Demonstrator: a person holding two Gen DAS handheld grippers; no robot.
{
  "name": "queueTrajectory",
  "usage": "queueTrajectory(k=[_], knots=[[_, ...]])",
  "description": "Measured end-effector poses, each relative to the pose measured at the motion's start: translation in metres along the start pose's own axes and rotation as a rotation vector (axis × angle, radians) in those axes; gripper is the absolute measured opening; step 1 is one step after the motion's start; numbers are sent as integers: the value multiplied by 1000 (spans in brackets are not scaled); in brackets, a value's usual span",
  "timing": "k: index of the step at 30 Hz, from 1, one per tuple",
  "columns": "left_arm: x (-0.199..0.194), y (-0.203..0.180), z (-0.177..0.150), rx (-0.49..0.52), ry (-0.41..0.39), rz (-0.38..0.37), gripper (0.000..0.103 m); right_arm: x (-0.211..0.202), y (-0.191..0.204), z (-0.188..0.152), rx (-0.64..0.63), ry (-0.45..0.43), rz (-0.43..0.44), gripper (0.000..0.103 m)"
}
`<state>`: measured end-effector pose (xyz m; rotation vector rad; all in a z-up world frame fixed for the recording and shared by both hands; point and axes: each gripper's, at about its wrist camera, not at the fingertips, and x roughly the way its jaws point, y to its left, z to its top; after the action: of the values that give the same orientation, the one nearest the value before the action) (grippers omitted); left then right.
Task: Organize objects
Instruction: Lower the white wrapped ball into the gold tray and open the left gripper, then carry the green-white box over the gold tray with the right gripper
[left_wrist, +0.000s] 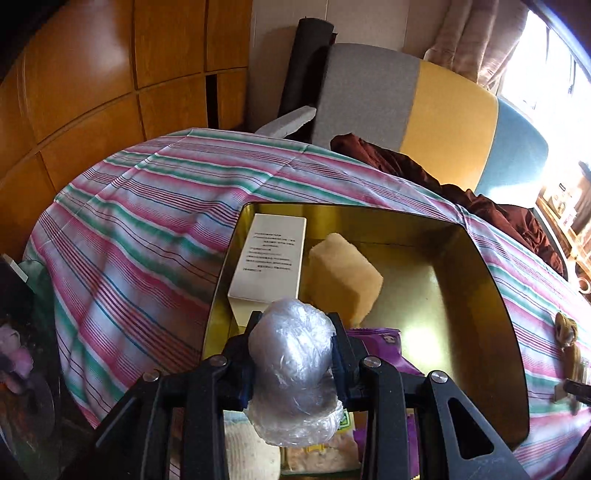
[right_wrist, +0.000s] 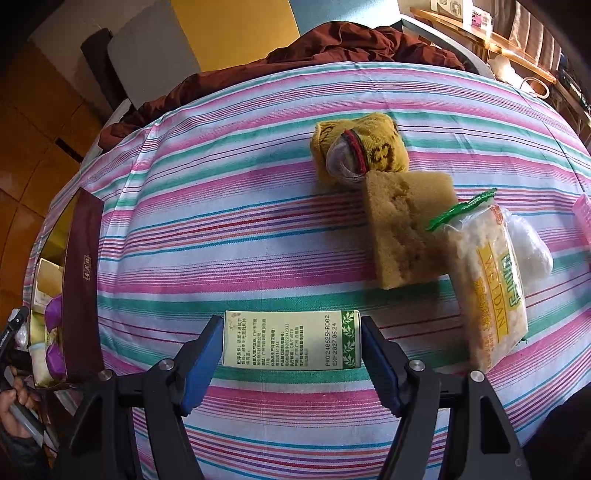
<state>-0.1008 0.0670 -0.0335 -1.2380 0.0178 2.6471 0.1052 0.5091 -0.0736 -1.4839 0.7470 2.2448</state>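
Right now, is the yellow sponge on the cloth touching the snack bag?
Touching. The right wrist view shows the sponge on the striped cloth with the snack bag overlapping its right edge, no cloth showing between them.

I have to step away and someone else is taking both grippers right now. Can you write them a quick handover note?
Left gripper: shut on a plastic-wrapped ball, held over the gold tin.
Right gripper: jaws around the green-printed box on the striped cloth; grip unclear.
Done: white box, sponge and purple packet in the tin.
Left: drop the ball, then box, second sponge, yellow sock, snack bag.
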Motion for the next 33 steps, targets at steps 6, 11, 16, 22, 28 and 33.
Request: queueTrajectory(k=[6, 11, 16, 22, 28, 33], knots=[[19, 7, 6, -4, 31, 23, 42, 1, 2, 0, -14, 1, -17, 73], [17, 13, 6, -25, 16, 50, 66, 1, 2, 0, -15, 0, -20, 73], [3, 10, 3, 7, -24, 65, 66, 0, 2, 0, -16, -4, -21, 73], [-20, 5, 0, 19, -66, 41, 67, -5, 7, -1, -42, -28, -8, 73], [-36, 0, -1, 36, -94, 24, 69, -12, 28, -4, -105, -49, 5, 73], [-46, -5, -7, 69, -110, 25, 71, -26, 72, -7, -178, -83, 69, 73]])
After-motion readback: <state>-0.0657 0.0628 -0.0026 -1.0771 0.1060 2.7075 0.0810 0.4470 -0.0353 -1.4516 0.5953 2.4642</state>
